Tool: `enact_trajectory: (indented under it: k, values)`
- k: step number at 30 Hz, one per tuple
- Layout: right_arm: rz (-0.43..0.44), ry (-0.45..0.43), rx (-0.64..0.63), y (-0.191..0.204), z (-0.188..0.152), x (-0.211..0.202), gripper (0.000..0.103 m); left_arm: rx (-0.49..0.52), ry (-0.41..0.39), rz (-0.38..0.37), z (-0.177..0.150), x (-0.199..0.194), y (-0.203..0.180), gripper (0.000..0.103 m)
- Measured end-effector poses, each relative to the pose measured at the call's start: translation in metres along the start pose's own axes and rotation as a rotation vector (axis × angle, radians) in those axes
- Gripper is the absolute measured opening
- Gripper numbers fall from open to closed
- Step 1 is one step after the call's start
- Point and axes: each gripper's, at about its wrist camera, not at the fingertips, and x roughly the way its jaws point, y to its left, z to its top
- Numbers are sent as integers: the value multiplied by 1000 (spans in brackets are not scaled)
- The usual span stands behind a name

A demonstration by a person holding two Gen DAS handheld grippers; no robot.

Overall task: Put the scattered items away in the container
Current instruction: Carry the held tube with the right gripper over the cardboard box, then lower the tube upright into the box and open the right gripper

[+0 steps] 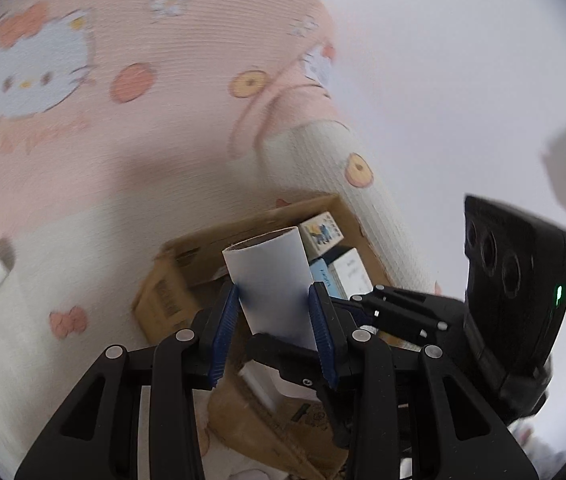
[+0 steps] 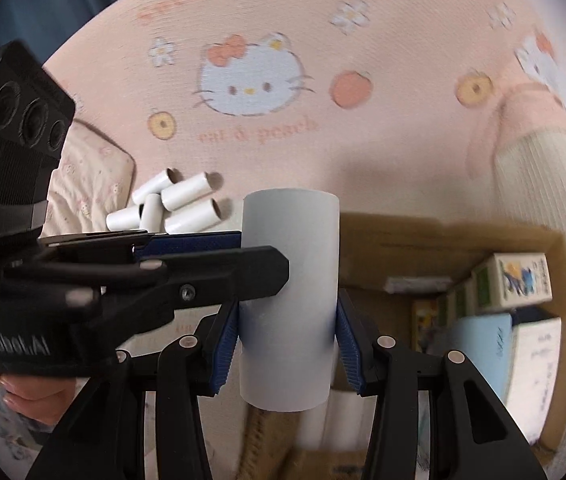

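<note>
With each gripper (image 1: pixel 275 320) (image 2: pixel 287 344) clamped on its own tube (image 1: pixel 271 276) (image 2: pixel 289 280), carry both over the box (image 1: pixel 187 248) (already part full) before releasing.

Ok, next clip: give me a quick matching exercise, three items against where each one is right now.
Items:
1. white tube
2. pile of tubes
3. printed cartons

Places:
A. inside the cardboard box
B. clamped between the blue pads of the right gripper
C. lying loose on the pink blanket

Pairs: 1-B, 2-C, 3-A
</note>
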Motion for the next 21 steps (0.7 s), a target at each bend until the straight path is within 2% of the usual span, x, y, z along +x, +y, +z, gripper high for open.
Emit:
enact_trajectory:
  k: [4,6,11,17,19,21]
  values:
    - [4,53,55,-23,1,-4,43,96,25,26,3,19,-20,39]
    - [1,83,44,-30,1,-3,44,110,44,23,4,25,-21,39]
    - [-9,125,57,-44,-3,8,44,94,108,22,7,49,-16,39]
    - [2,145,81,-63,-12,33,44,11,253,21,12,86,3,39]
    - [20,162,133,-73,-18,43,44,31,263,62,12,91,-1,39]
    - [47,172,171,-79,-24,52,44,61,281,68,10,94,-7,39]
